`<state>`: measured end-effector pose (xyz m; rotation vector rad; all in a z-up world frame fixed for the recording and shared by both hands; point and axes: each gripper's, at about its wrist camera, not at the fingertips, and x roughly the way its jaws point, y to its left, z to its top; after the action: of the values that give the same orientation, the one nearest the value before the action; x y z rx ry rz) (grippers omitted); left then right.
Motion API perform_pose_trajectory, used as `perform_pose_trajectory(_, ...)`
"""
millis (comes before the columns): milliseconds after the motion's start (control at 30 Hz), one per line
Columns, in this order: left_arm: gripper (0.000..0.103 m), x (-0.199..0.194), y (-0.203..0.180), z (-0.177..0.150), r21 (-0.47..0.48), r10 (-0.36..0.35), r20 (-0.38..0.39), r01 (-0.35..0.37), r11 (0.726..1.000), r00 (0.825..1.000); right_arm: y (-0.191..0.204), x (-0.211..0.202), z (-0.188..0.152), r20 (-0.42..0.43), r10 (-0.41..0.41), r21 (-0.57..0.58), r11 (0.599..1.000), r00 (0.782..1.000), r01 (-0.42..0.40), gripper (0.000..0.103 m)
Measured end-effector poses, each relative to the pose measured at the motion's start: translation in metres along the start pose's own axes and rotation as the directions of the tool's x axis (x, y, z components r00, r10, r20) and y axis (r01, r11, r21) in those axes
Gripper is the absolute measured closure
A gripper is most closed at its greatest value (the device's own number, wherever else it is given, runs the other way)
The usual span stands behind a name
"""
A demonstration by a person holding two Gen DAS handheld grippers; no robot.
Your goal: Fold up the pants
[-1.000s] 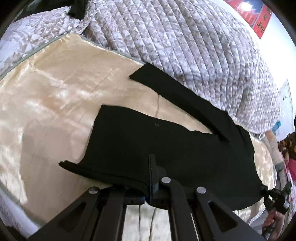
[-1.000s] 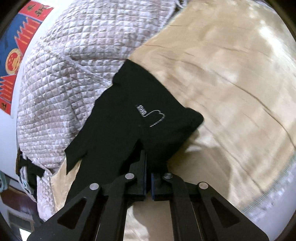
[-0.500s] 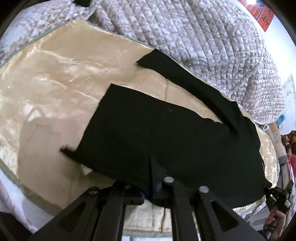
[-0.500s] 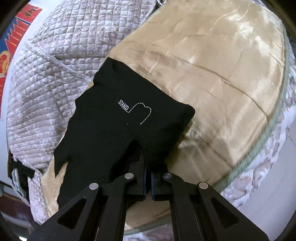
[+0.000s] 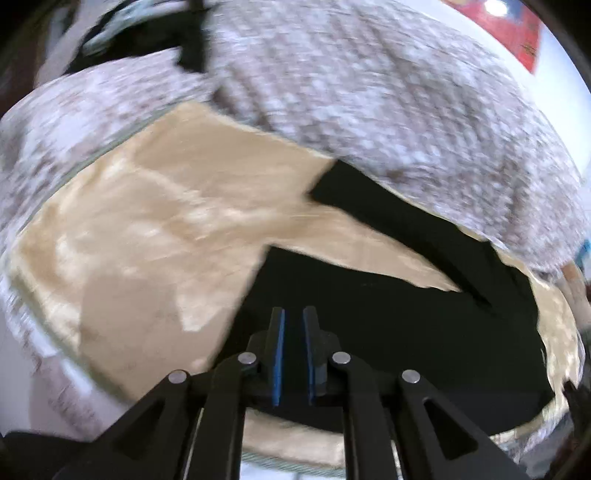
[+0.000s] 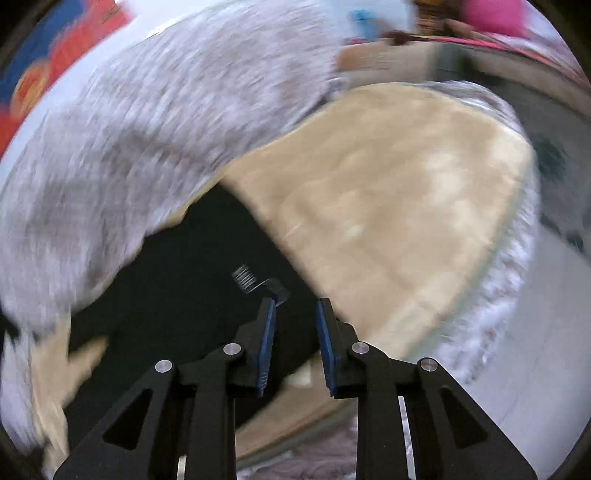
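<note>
The black pants [image 5: 388, 317] lie flat on the gold satin sheet [image 5: 177, 221], one leg reaching up to the quilt. My left gripper [image 5: 293, 314] hangs over the near leg edge, jaws slightly apart, holding nothing. In the right wrist view the pants [image 6: 192, 280] show a white stitched logo [image 6: 245, 277]. My right gripper [image 6: 295, 306] is open and empty just above the waist end. Both views are motion-blurred.
A grey-white quilted blanket [image 5: 388, 92] is heaped behind the pants, also in the right wrist view [image 6: 140, 129]. The bed edge with fringe [image 6: 506, 295] runs at right, floor beyond. Red wall poster [image 5: 517, 33] at top right.
Both grippers have opened and let go of the pants, which now lie on the sheet. Both cameras have swung, blurring the views.
</note>
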<state>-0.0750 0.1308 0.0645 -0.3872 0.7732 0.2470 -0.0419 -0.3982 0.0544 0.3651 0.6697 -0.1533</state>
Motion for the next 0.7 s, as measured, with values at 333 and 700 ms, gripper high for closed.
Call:
perform_pose_trajectory(333, 0.084, 0.071, -0.034, -0.004, 0.135, 0.009, -0.173, 0.014, 0.991, 0.985, 0.023, 0.053, -0.006, -0.173, -0.037, -0.111, 0.994, 0.984, 0.018, 0.08)
perform_pose_trajectory(700, 0.068, 0.078, -0.063, 0.038, 0.248, 0.043, -0.062, -0.027, 0.968, 0.997, 0.072, 0.082, 0.021, -0.141, -0.001, -0.251, 0.967, 0.99, -0.035, 0.065)
